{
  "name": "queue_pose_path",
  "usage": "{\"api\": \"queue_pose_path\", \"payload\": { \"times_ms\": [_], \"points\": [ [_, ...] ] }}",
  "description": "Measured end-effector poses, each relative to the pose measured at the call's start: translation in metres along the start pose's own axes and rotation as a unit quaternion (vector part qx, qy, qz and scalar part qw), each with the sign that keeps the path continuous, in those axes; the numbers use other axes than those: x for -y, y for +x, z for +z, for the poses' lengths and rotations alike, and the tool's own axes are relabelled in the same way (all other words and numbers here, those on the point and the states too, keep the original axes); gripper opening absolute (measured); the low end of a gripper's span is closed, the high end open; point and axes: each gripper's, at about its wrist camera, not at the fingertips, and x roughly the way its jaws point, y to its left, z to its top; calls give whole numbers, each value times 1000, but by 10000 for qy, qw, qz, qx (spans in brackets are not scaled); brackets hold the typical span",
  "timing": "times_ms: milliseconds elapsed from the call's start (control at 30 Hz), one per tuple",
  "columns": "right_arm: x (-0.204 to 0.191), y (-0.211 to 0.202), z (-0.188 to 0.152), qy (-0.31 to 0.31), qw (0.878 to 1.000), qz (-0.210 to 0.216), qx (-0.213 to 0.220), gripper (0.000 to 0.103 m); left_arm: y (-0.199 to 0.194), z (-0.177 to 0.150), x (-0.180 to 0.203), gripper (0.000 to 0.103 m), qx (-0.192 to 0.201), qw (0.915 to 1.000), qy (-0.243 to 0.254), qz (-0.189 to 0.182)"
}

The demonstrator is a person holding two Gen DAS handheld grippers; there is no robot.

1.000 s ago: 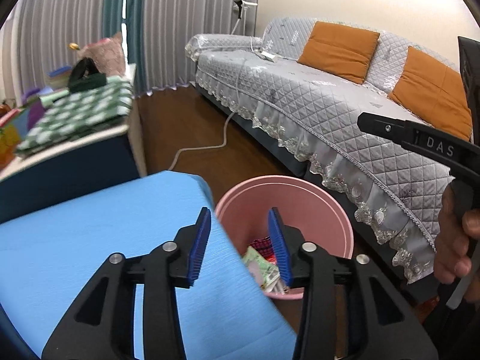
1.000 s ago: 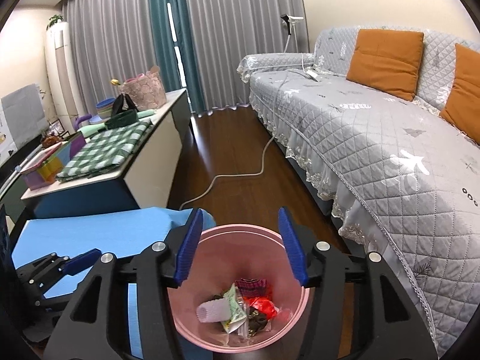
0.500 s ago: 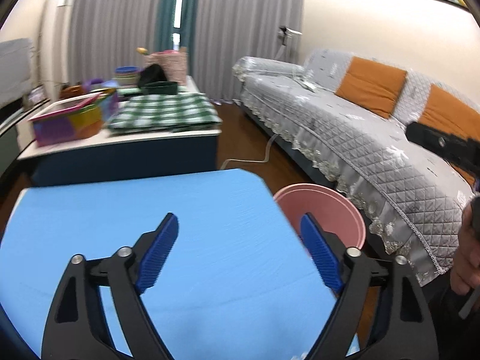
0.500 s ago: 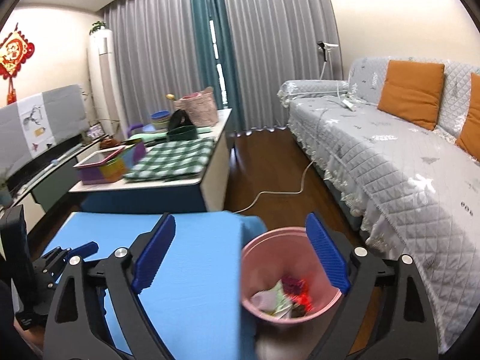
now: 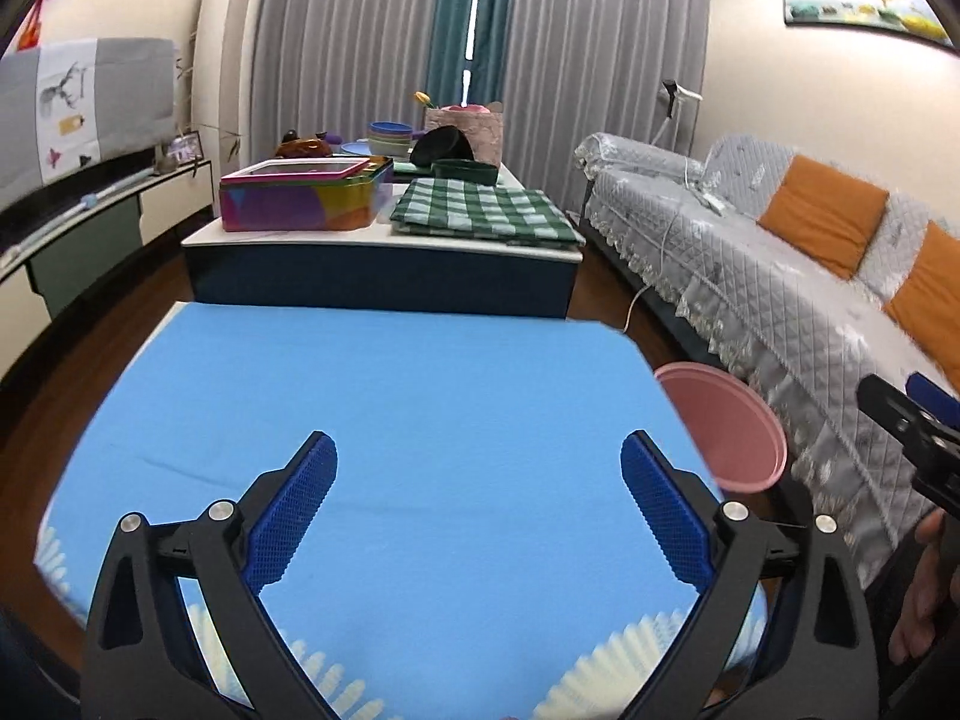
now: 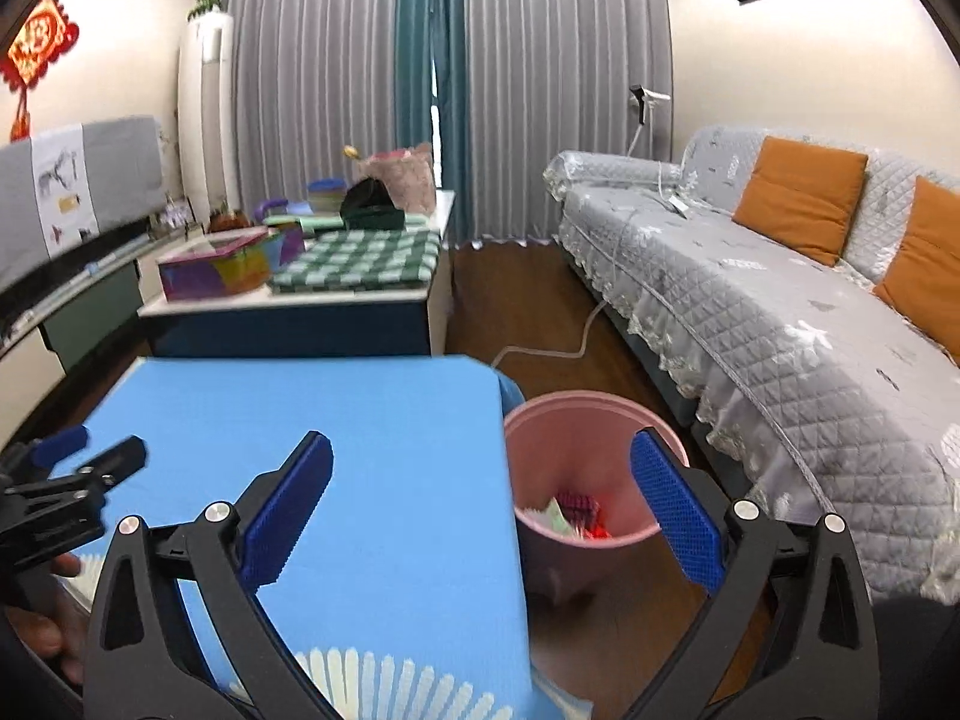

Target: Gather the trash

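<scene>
A pink bin (image 5: 726, 432) stands on the floor at the right edge of the blue-covered table (image 5: 390, 390). In the right wrist view the pink bin (image 6: 576, 420) shows several wrappers (image 6: 570, 516) at its bottom. My left gripper (image 5: 477, 444) hovers over the blue table top, its jaws opening wide with nothing between them. My right gripper (image 6: 480, 438) straddles the table's right edge and the bin's rim; its jaws are opening too, and nothing is between them. Each gripper shows in the other's view, the right gripper (image 5: 912, 420) at the far right and the left gripper (image 6: 72, 462) at the far left.
Behind the blue table stands a low table with a green checked cloth (image 5: 486, 210) and a colourful box (image 5: 300, 195). A grey quilted sofa (image 5: 750, 276) with orange cushions runs along the right. A white cable (image 6: 540, 351) lies on the wooden floor beyond the bin.
Both grippers have drawn back from above the bin and swung left over the blue table. Their jaws have spread from half-way to wide. The bin now sits to the right.
</scene>
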Motion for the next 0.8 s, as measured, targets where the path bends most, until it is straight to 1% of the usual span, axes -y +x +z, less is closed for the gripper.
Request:
{"api": "queue_pose_path", "payload": {
  "times_ms": [133, 300, 400, 600, 800],
  "points": [
    [-10, -1, -16, 82, 9998, -75, -187, 98, -15, -14, -8, 93, 26, 9999, 69, 72],
    [-23, 2, -27, -92, 9994, -117, -309, 98, -23, -32, -7, 93, 116, 9999, 81, 82],
    [-29, 3, -31, -150, 9993, -140, -306, 98, -18, -32, -6, 93, 45, 10000, 79, -17],
    [-32, 11, -34, -159, 9990, -161, -374, 98, -14, -32, -6, 93, 119, 9999, 37, 19],
    [-31, 14, -34, -119, 9988, -228, -405, 98, -11, -33, -7, 93, 90, 9999, -68, 37]
  ]
}}
